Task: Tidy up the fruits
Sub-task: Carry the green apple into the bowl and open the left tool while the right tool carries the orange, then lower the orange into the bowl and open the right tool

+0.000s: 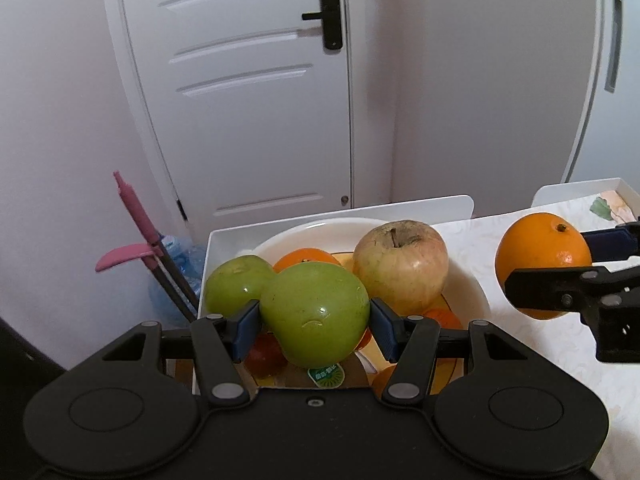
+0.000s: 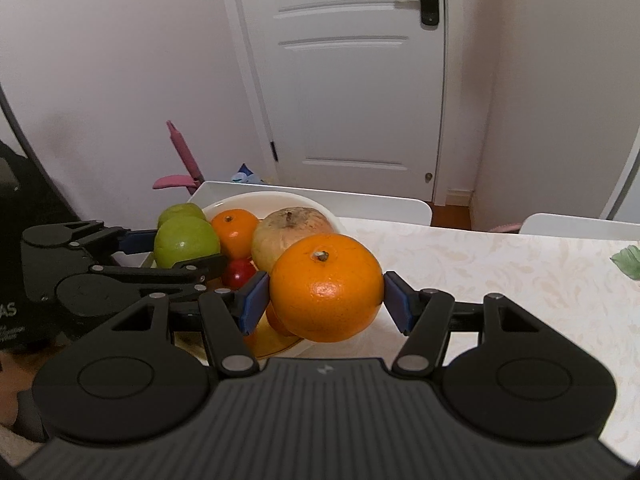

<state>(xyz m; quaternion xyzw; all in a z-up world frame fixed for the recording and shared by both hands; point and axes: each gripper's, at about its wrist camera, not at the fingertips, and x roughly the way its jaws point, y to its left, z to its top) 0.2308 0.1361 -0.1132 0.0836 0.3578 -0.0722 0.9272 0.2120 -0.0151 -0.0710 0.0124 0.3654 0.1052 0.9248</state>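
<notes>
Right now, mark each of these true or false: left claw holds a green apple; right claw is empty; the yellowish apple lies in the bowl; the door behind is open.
1. The left claw holds a green apple. True.
2. The right claw is empty. False: it grips an orange.
3. The yellowish apple lies in the bowl. True.
4. The door behind is open. False: it is shut.

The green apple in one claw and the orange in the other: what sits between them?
In the left wrist view, a big yellowish apple in the white bowl sits between the held green apple and the held orange.
</notes>
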